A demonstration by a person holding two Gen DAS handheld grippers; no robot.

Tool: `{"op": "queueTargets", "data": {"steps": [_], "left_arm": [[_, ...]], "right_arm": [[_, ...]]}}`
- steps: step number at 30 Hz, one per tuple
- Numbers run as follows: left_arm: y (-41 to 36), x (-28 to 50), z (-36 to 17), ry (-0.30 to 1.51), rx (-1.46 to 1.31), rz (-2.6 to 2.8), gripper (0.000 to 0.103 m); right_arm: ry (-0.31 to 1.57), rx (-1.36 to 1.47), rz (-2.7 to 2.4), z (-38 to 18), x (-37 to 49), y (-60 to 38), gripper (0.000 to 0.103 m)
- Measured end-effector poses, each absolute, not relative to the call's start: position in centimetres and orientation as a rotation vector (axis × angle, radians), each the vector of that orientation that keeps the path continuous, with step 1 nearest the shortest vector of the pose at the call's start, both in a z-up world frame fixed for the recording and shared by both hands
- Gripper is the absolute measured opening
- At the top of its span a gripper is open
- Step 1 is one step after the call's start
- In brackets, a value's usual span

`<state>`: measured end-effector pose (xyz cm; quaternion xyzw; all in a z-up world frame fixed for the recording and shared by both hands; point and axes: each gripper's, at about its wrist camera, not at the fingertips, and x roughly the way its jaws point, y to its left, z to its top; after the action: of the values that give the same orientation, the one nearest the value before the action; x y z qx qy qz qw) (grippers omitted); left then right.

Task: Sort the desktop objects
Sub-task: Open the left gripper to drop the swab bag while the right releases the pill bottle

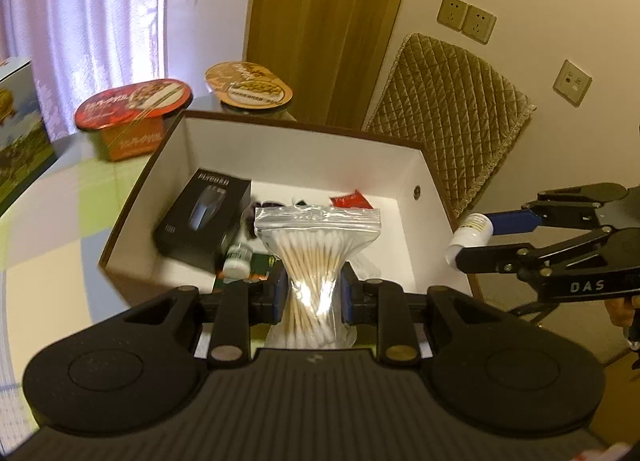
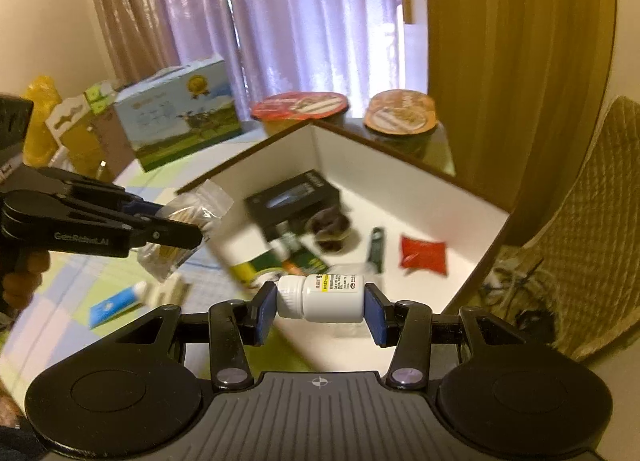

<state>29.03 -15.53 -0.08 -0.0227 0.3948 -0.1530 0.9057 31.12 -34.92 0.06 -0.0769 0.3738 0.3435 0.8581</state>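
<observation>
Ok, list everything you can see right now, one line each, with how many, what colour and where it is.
cotton swab bag: 1, clear with pale sticks, held over the box's near edge
pill bottle: 1, white, held sideways over the box's near edge
storage box: 1, white inside with brown rim, on the table
black carton: 1, black, inside the box
red sachet: 1, red, on the box floor
noodle bowls: 2, red lid and orange lid, behind the box
milk carton box: 1, blue and green, on the table
blue tube box: 1, blue, on the table outside the box
chair cushion: 1, olive quilted, beside the table
left gripper: 1, black, shut on the bag
right gripper: 1, black, shut on the bottle
</observation>
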Motion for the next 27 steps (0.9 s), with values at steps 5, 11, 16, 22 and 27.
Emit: {"op": "queueTargets", "data": {"steps": [5, 11, 16, 22, 27], "left_arm": [[-17.1, 33.2, -0.8, 0.854, -0.041, -0.301, 0.022], [-18.3, 37.7, -3.5, 0.975, -0.05, -0.263, 0.022], [-19.1, 39.9, -6.4, 1.075, -0.057, -0.235, 0.022], [-19.2, 41.4, -9.5, 1.18, -0.069, -0.199, 0.024], [-19.2, 41.3, -10.2, 1.202, -0.054, -0.191, 0.038]], "right_arm": [[0.814, -0.261, 0.713, -1.4, 34.9, -34.5, 0.044], [0.88, -0.328, 0.714, -3.5, 39.2, -34.5, 0.044], [0.928, -0.383, 0.735, -5.0, 41.6, -34.3, 0.044], [0.972, -0.452, 0.749, -6.7, 43.7, -33.9, 0.044], [0.988, -0.506, 0.787, -7.2, 44.5, -33.6, 0.044]]}}
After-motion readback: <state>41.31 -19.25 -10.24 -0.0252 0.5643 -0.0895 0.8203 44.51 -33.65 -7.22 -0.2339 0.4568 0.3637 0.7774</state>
